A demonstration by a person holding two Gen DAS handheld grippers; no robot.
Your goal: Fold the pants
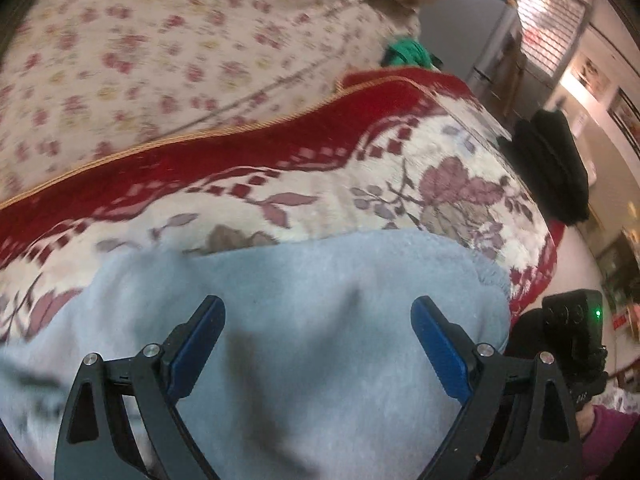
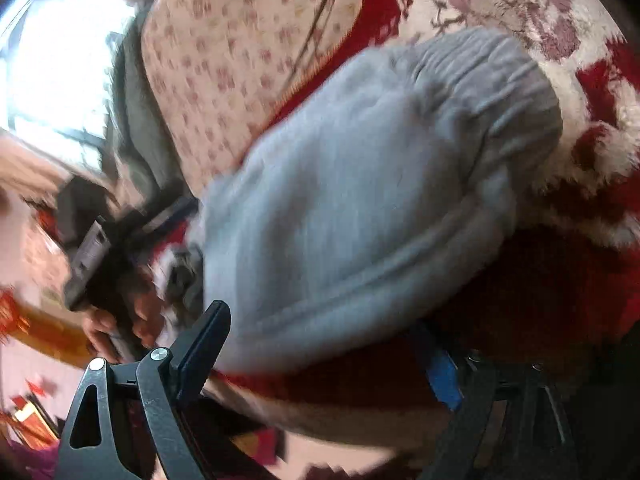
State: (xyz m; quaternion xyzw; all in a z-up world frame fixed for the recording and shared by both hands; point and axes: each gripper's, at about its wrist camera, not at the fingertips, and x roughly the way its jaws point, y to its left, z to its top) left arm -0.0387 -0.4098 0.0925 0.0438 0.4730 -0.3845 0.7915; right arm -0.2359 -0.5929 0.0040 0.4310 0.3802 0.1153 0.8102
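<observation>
The light grey-blue fleece pants [image 1: 312, 312] lie on a red and cream floral blanket [image 1: 360, 184]. My left gripper [image 1: 318, 312] is open, just above the pants, with its blue-padded fingers [image 1: 436, 344] spread wide and nothing between them. In the right wrist view the pants [image 2: 360, 184] lie as a folded bundle with the ribbed waistband [image 2: 500, 92] at the far end. My right gripper [image 2: 324, 336] is open at the bundle's near edge; its right finger [image 2: 440, 372] sits low against the blanket, partly in shadow.
A cream sheet with small pink flowers [image 1: 160, 52] covers the bed beyond the blanket. A green item [image 1: 408, 54] and a black bag [image 1: 556, 164] sit at the far side. The other hand-held gripper [image 2: 92, 256] and a hand show at left.
</observation>
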